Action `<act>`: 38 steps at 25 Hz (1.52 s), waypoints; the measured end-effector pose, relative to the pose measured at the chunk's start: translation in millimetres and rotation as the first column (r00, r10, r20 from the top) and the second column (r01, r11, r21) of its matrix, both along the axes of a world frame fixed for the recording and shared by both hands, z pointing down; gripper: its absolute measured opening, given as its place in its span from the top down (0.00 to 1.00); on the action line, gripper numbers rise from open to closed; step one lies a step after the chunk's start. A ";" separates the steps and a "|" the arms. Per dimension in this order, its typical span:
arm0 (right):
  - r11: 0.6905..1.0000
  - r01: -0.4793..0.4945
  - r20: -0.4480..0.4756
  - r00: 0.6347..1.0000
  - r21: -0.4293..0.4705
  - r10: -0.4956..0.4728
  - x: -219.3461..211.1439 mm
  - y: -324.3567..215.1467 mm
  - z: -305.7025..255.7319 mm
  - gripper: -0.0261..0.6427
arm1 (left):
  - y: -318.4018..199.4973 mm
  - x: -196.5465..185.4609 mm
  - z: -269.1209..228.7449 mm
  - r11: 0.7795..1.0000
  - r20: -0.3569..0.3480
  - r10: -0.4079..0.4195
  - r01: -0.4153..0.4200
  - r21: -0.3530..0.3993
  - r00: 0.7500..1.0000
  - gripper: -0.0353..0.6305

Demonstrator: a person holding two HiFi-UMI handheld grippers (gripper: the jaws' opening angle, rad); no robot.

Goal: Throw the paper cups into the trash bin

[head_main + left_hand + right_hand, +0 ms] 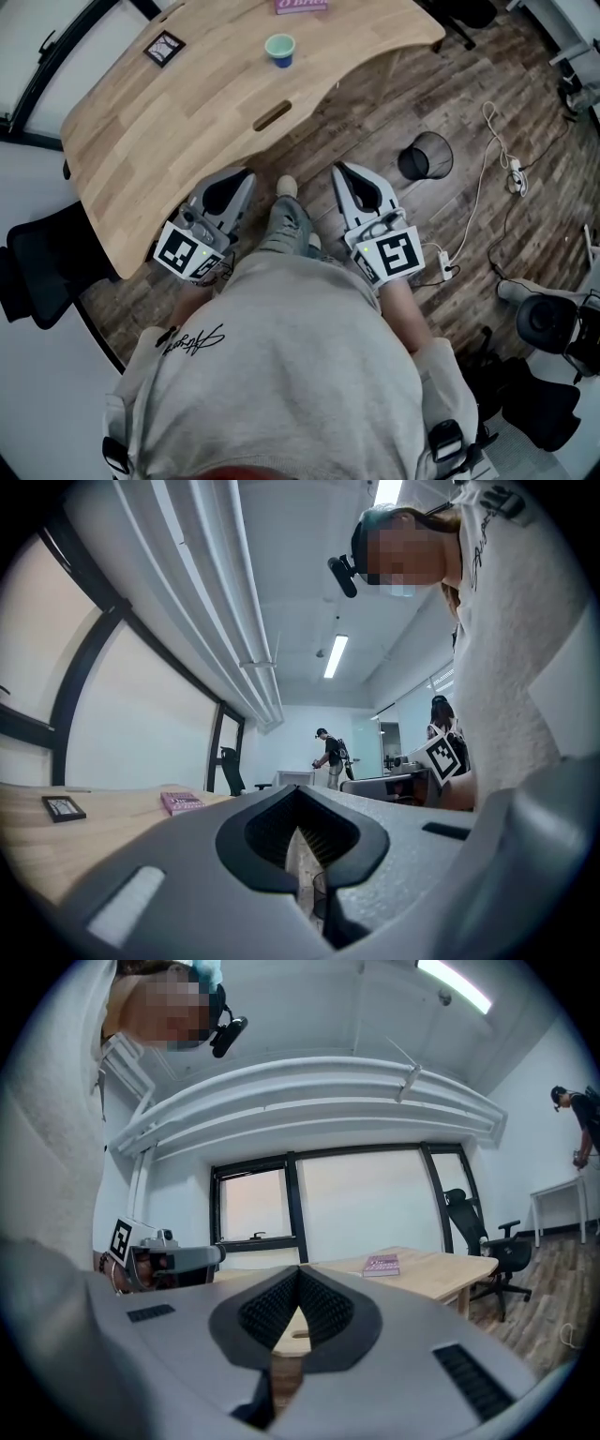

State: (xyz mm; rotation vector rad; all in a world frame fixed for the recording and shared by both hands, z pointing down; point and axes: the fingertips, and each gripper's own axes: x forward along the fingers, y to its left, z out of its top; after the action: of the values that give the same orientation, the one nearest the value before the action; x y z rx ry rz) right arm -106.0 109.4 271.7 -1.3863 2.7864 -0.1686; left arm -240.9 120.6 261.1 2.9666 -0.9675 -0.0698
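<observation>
The left hand-held gripper and the right hand-held gripper are both closed and hold nothing. The small blue-and-green paper cup stands far off on the pale wooden surface. Reaching with closed jaws could knock it over.

Ahead of your left gripper the wooden table stretches away. A small black frame lies far ahead to its left, and a pink book sits at the far edge. A black chair stands left of that gripper. Well right of your right gripper, a white cable trails over the plank floor.
</observation>
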 end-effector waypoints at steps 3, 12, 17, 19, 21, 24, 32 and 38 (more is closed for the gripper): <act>1.000 -0.003 0.005 1.000 -0.003 0.003 -0.3 -14.5 1.0 0.95 | -16.1 0.0 -1.5 1.000 -0.005 0.007 -0.007 0.008 1.000 0.94; 0.999 -0.001 -0.022 1.000 0.041 0.001 -10.2 -63.7 -8.5 0.95 | -67.7 -3.9 -1.4 1.000 -0.008 0.027 -0.027 0.006 1.000 0.94; 0.999 0.001 -0.027 1.000 0.041 0.000 -12.1 -96.2 -10.7 0.95 | -100.1 -3.9 -2.2 0.999 -0.011 0.036 -0.035 0.003 0.999 0.94; 0.999 0.006 -0.026 1.000 0.044 -0.005 -13.6 -108.9 -12.1 0.95 | -112.7 -4.3 -3.2 0.999 -0.010 0.038 -0.038 0.002 0.999 0.94; 0.999 0.010 -0.029 1.000 0.045 -0.009 -15.8 -122.0 -13.2 0.95 | -126.0 -5.0 -3.6 0.999 -0.010 0.040 -0.040 0.000 0.999 0.94; 0.999 0.010 -0.032 0.999 0.045 -0.009 -19.0 -141.3 -15.2 0.95 | -146.7 -6.1 -4.8 0.999 -0.013 0.046 -0.046 -0.003 0.999 0.94; 0.999 -0.016 -0.033 0.999 0.039 0.018 -29.8 -188.1 -17.0 0.95 | -195.8 -15.8 -7.6 0.997 -0.010 0.075 -0.075 0.001 0.997 0.94; 0.998 -0.040 -0.028 0.999 0.037 0.041 -42.4 -219.9 -15.0 0.95 | -230.8 -27.6 0.3 0.996 -0.003 0.091 -0.091 -0.012 0.996 0.94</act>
State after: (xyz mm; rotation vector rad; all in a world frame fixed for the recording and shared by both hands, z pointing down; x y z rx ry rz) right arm -148.4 -110.5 256.7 -1.4473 2.7665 -0.0972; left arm -268.4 -110.1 261.3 2.9934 -0.8276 -0.0658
